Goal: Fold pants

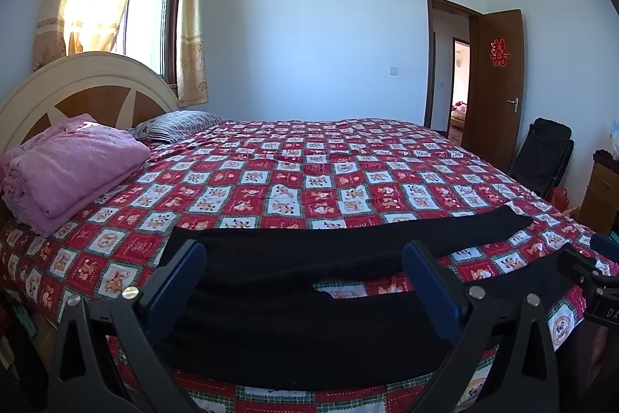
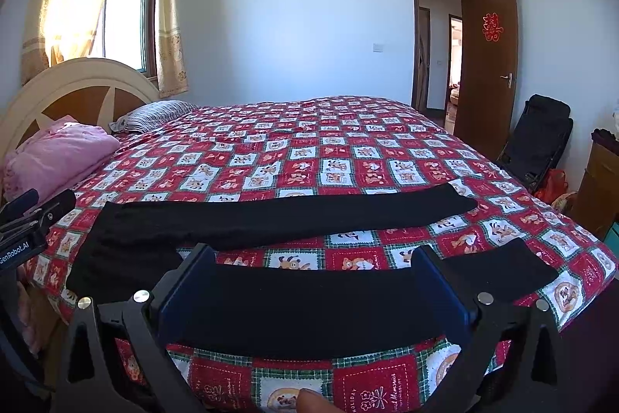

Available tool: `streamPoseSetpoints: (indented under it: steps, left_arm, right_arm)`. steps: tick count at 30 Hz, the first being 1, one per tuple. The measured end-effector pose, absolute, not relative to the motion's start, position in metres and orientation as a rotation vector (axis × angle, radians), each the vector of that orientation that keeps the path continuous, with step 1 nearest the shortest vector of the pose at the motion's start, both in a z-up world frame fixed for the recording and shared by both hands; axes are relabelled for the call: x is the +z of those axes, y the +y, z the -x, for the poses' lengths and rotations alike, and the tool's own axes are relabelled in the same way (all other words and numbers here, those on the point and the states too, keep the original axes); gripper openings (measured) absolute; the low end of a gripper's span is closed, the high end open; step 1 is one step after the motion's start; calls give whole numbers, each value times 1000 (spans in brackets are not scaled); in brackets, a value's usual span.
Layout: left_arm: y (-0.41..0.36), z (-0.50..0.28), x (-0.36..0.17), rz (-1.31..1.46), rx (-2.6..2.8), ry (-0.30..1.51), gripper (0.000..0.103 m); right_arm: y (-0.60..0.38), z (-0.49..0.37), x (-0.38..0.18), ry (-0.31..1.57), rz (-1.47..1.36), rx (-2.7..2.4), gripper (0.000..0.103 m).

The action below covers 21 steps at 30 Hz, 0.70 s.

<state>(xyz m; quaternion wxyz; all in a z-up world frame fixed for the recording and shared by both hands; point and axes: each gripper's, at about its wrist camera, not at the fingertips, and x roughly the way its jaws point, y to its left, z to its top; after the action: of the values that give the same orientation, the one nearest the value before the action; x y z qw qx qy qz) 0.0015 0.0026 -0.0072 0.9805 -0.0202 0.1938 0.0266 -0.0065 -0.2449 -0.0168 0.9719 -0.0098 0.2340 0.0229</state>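
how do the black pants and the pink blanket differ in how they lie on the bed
The black pants lie spread flat in a single layer along the near edge, legs apart; the pink blanket is folded into a thick stack. The pants sit near the open grippers; the blanket sits by the headboard. Both rest on the red checked bedspread.

Black pants (image 2: 294,219); red-white checked bedspread (image 1: 309,165) (cartoon prints); pink blanket (image 1: 65,169); striped pillow (image 1: 182,124).
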Motion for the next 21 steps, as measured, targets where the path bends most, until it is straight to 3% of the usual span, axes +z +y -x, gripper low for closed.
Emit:
streamPoseSetpoints:
  steps: [21]
  left_arm:
    - [6,-3,-7,40,57,389,103]
  right_arm:
    - [-242,7,-19,479,24,46,102]
